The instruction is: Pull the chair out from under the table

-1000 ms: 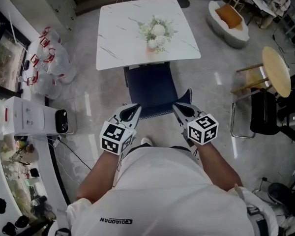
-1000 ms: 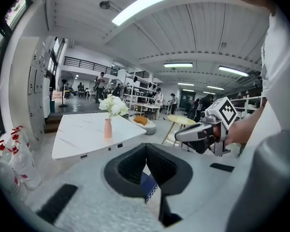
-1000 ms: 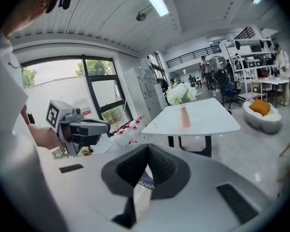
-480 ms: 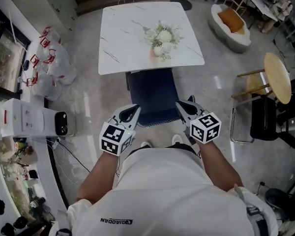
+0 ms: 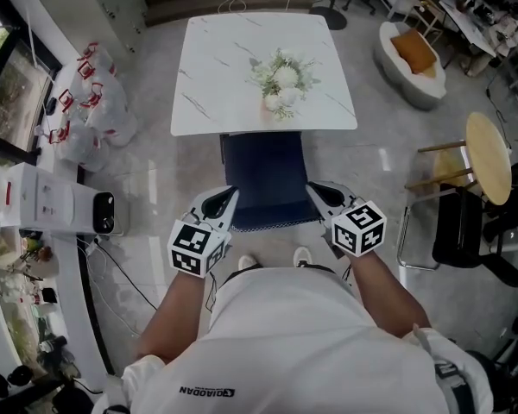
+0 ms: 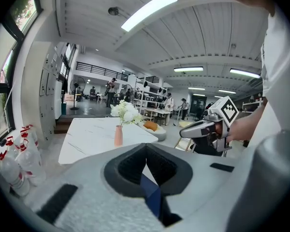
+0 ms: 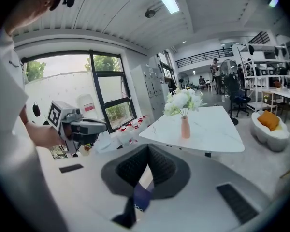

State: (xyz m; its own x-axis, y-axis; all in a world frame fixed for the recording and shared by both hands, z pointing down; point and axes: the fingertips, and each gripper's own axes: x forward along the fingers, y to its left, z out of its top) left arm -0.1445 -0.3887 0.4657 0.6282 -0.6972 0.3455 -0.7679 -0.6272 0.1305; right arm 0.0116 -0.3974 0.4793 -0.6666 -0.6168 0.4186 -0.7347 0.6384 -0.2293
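- Head view: there is one white table point(image 5: 233, 76), one dark blue chair point(image 5: 263, 175) and two grippers.
- The chair stands at the near side of the table. Its far end is tucked under the table's edge. Most of the seat sticks out toward the person.
- The left gripper point(image 5: 228, 198) is clamped on the left corner of the chair's back, the end farthest from the table. In the left gripper view, a bit of blue cloth is pinched between its closed jaws.
- The right gripper point(image 5: 314, 191) is clamped on the right corner of the chair's back in the same way. In the right gripper view, blue cloth sits between its closed jaws too.
- One pink vase point(image 5: 271, 102) stands on the table, close to the near edge and above the chair. It holds one bunch of white flowers point(image 5: 281, 69) with green leaves.
- On the floor to the left of the table is a heap of white bags point(image 5: 95, 115) with red handles. I cannot count them or see what is in them.
- To the right of the table is one round white seat point(image 5: 423, 89). It holds one orange cushion point(image 5: 414, 52).
- Farther right of the table and nearer the person is one round wooden top point(image 5: 488, 145).
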